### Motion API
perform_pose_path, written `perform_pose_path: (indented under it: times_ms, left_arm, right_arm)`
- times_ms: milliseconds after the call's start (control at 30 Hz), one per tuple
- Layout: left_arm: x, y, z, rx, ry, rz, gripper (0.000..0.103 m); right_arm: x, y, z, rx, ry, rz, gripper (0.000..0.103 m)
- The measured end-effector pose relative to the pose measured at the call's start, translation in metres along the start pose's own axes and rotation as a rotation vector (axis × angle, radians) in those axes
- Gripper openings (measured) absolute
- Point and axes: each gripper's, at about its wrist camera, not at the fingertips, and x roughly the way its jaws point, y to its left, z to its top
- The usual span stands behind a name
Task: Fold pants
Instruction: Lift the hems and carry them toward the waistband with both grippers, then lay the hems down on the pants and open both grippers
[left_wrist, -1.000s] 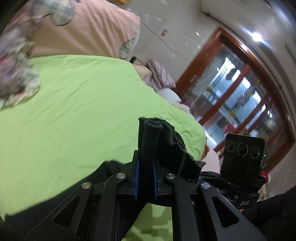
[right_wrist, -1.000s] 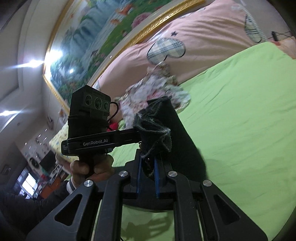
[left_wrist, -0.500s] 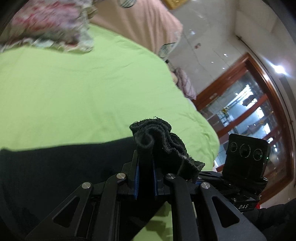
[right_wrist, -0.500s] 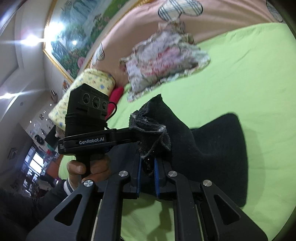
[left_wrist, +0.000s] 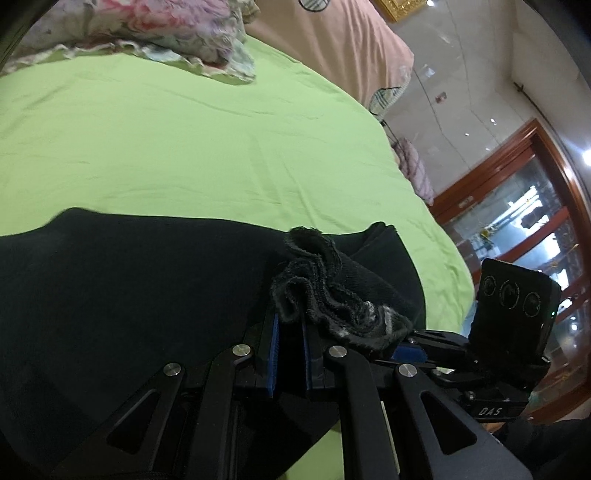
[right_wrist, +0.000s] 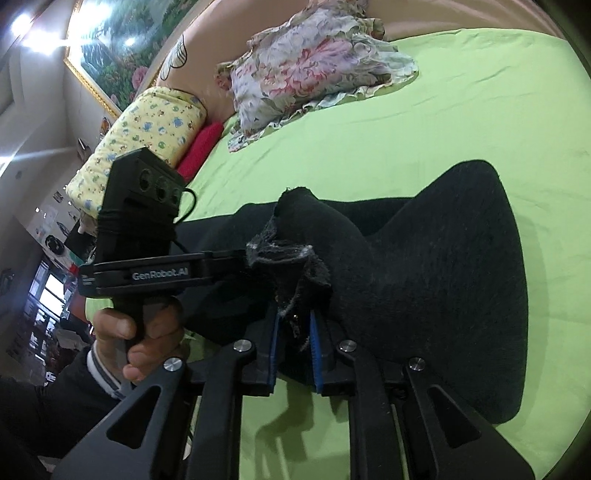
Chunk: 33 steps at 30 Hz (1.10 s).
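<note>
Black pants (left_wrist: 129, 295) on green bedsheet (left_wrist: 184, 147), left gripper (left_wrist: 290, 328) clamped on bunched hem, right gripper (right_wrist: 293, 332) jaws just easing apart around hem

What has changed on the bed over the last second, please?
Both tools came down and laid the black pants onto the green sheet; a second ago the cloth hung bunched above it. The right tool has just been opening, with cloth between its pads. The left tool stays clamped on its bunched edge. The floral pillow has not moved.

Pants (right_wrist: 461, 280) lie on the bed sheet (right_wrist: 406, 122) — pillow (right_wrist: 306, 70) behind.
</note>
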Motion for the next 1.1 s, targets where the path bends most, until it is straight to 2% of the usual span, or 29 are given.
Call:
perform_pose_path:
  times_ms: [167, 300, 367, 433, 500, 800, 867, 933, 1100]
  left_arm:
    - [-0.021, 0.004, -0.009, -0.025, -0.043, 0.063, 0.008]
    - [-0.043, 0.011, -0.021, -0.065, -0.082, 0.096, 0.013]
    - [-0.053, 0.018, -0.027, -0.101, -0.103, 0.113, 0.019]
    - [-0.064, 0.026, -0.033, -0.148, -0.139, 0.134, 0.039]
    - [-0.077, 0.034, -0.042, -0.199, -0.177, 0.143, 0.044]
    - [-0.128, 0.062, -0.071, -0.368, -0.286, 0.141, 0.044]
    - [-0.145, 0.065, -0.079, -0.391, -0.323, 0.166, 0.044]
    - [-0.161, 0.068, -0.089, -0.41, -0.365, 0.202, 0.053]
    - [-0.198, 0.079, -0.117, -0.479, -0.436, 0.262, 0.054]
  right_arm:
    - [0.0, 0.008, 0.0, -0.018, 0.01, 0.015, 0.037]
    - [-0.001, 0.017, 0.003, -0.026, 0.014, 0.033, 0.039]
    - [-0.003, 0.022, 0.007, -0.028, 0.011, 0.049, 0.039]
    - [-0.004, 0.027, 0.011, -0.032, 0.004, 0.061, 0.039]
    - [-0.003, 0.033, 0.016, -0.041, 0.0, 0.073, 0.039]
    - [0.015, 0.065, 0.038, -0.101, 0.005, 0.113, 0.04]
    - [0.021, 0.071, 0.041, -0.113, 0.009, 0.137, 0.042]
    - [0.028, 0.08, 0.046, -0.136, 0.012, 0.143, 0.045]
    - [0.044, 0.098, 0.054, -0.172, 0.033, 0.17, 0.045]
